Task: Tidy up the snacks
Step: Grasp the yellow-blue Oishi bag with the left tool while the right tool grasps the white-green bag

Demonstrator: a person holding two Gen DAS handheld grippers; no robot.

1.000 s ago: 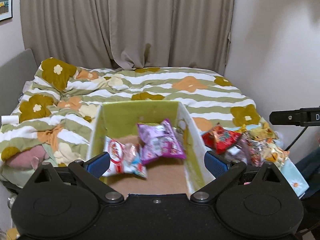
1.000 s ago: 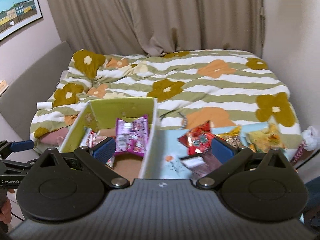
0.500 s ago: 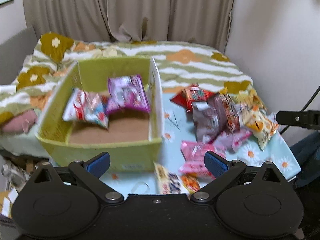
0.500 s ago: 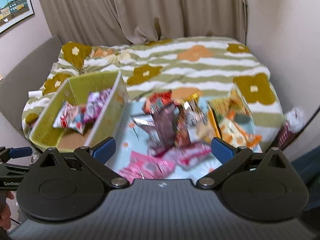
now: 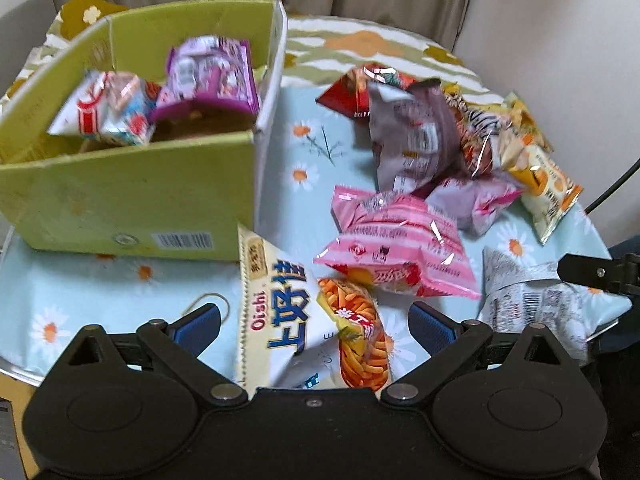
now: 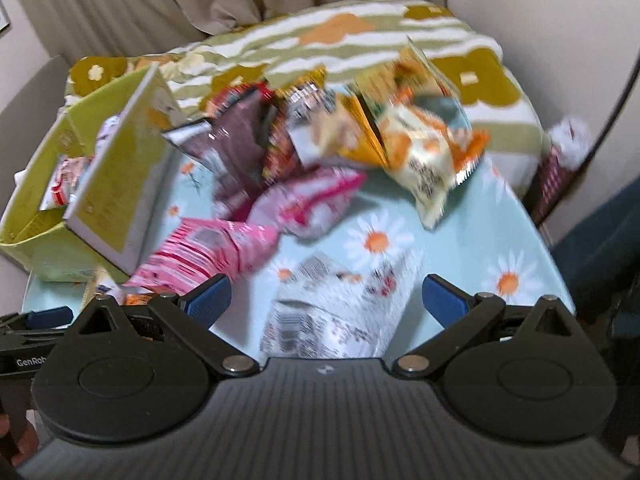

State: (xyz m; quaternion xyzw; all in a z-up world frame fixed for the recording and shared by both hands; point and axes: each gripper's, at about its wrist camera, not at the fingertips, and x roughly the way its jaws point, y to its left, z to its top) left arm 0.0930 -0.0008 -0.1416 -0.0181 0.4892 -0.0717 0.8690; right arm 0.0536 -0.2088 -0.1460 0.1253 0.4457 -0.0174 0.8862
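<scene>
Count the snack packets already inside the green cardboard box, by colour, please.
Purple packet: 1
Red-white-blue packet: 1
Total in the green cardboard box: 2

My left hand-held gripper (image 5: 314, 322) has its jaws spread wide, the blue fingertips (image 5: 198, 322) well apart and nothing clamped between them. My right hand-held gripper (image 6: 326, 302) is spread just as wide, its blue pads (image 6: 442, 298) gripping nothing. Both point forward and tilt downward. From the left wrist view, the right one's black tip pokes in at the right edge.
</scene>
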